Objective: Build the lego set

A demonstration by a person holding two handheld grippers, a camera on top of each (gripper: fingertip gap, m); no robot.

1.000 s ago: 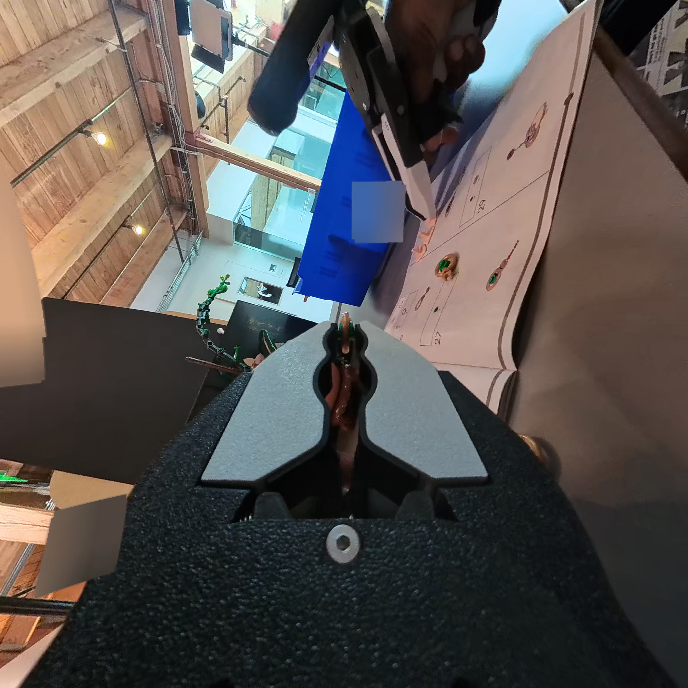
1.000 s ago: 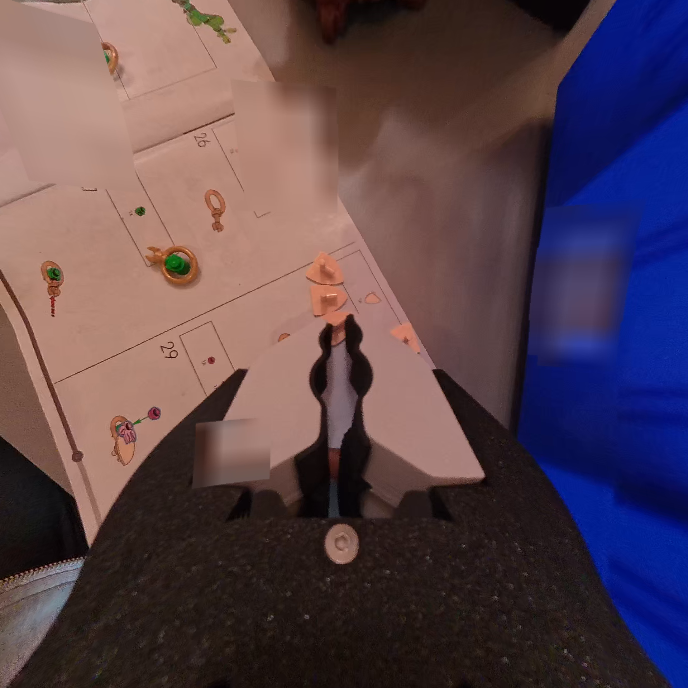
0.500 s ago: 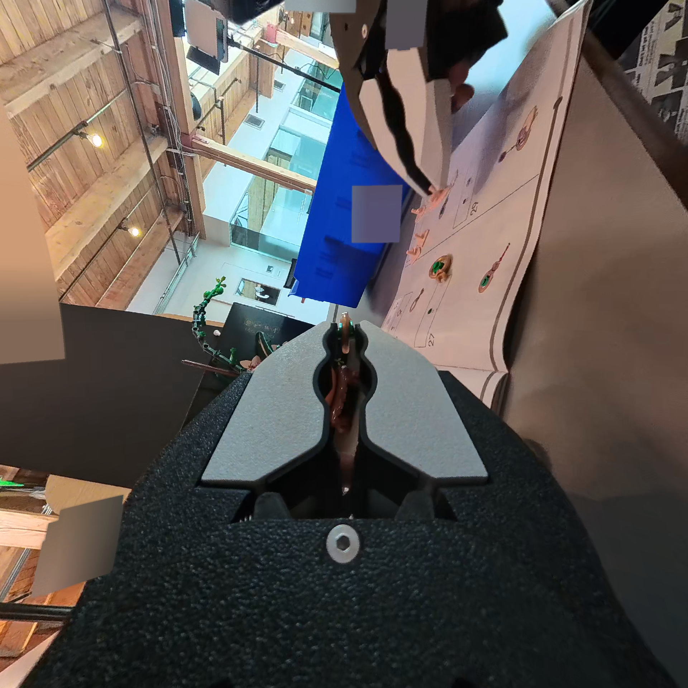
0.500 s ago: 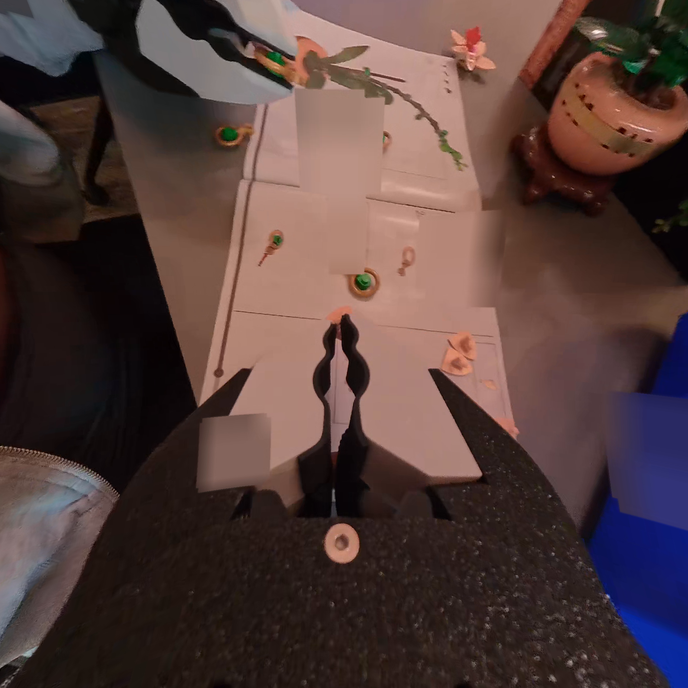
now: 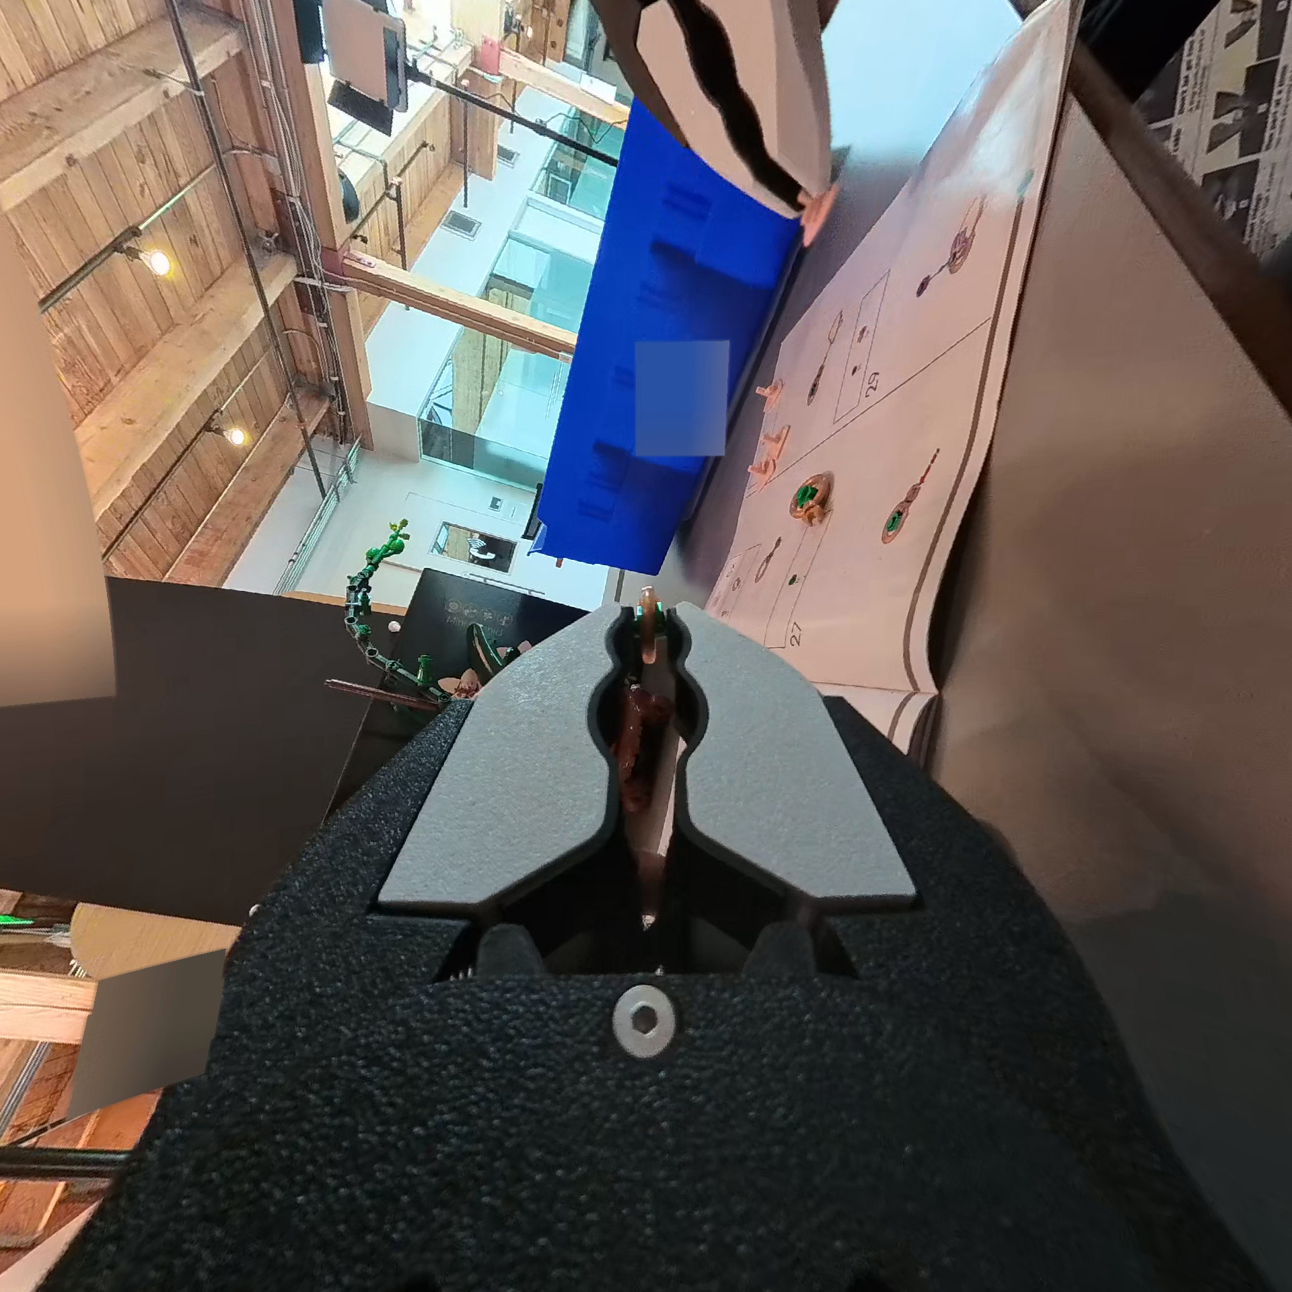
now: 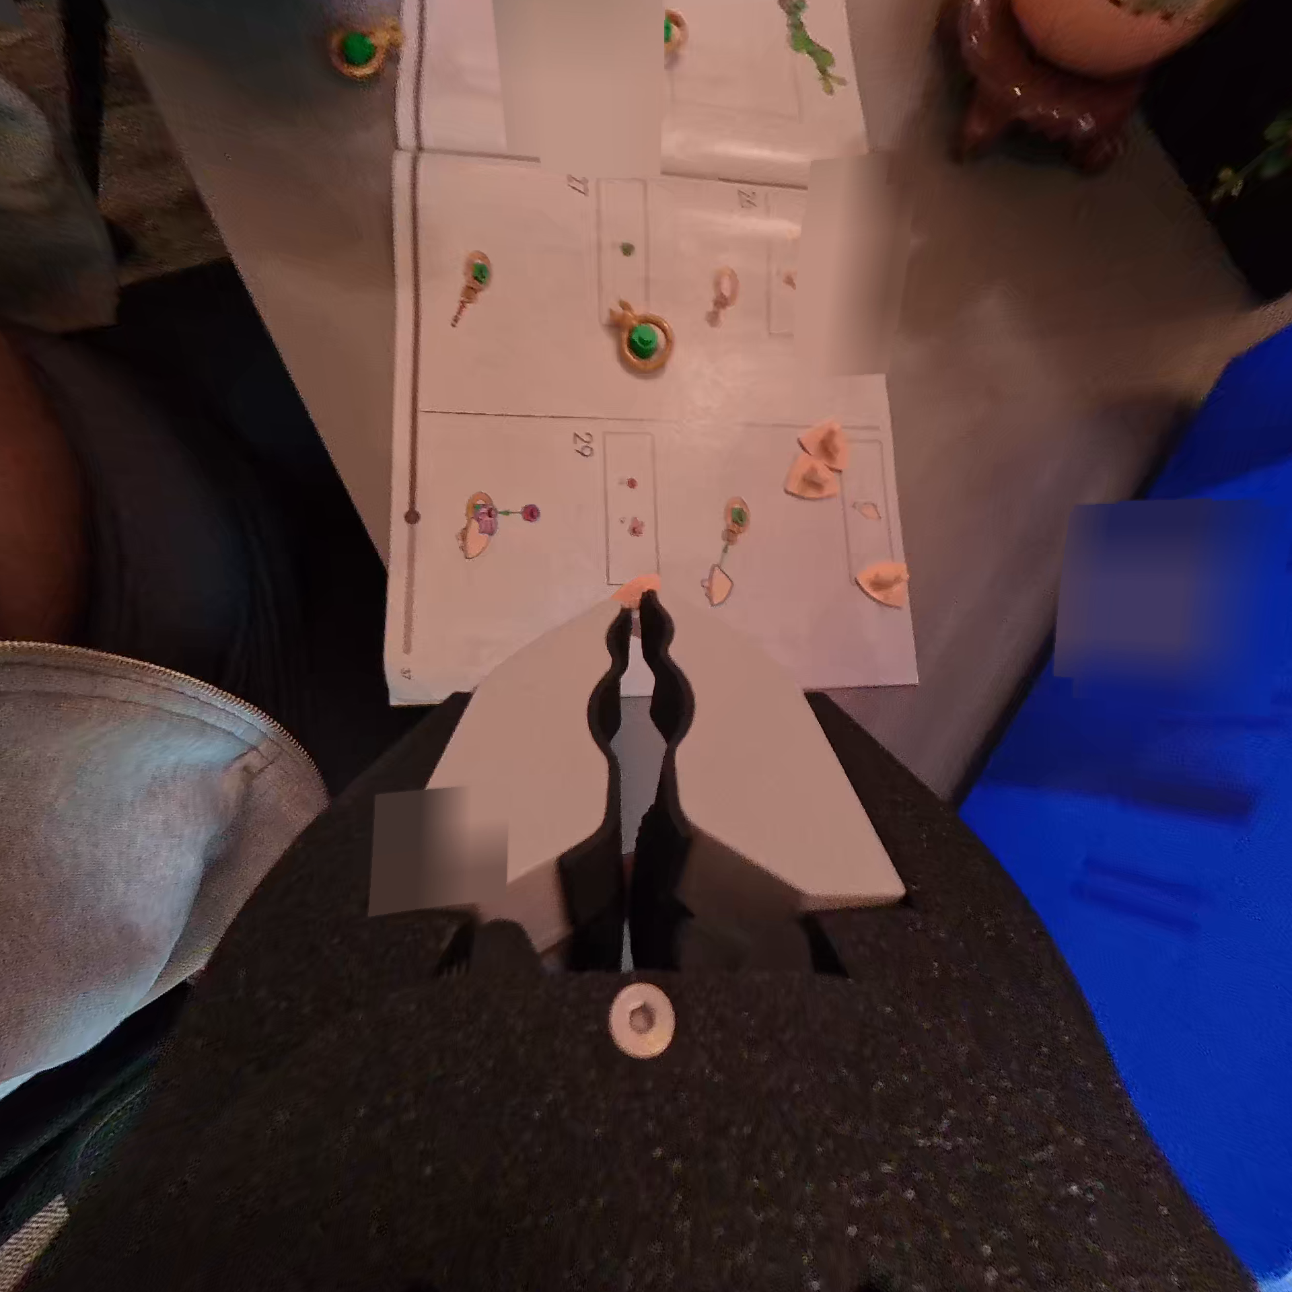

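Peach-coloured plastic showed at the tip of my right gripper: its jaws were closed on a small petal piece, held above the near part of the open instruction booklet. My left gripper was clamped on a tan ring piece with a green stud, a brownish stem running back between its fingers. Three more petal pieces lay along the booklet's right edge, beside the blue bin, and a loose tan ring with green stud sat mid-page. The potted lego plant stood at the table's far right corner.

I judged the step to be joining the petal to the ring assembly. To do it well, I would have kept both grips firm, brought the tips together slowly, lined the petal's peg up squarely, and pressed straight, since so shallow a hold could let the petal twist or pop free.
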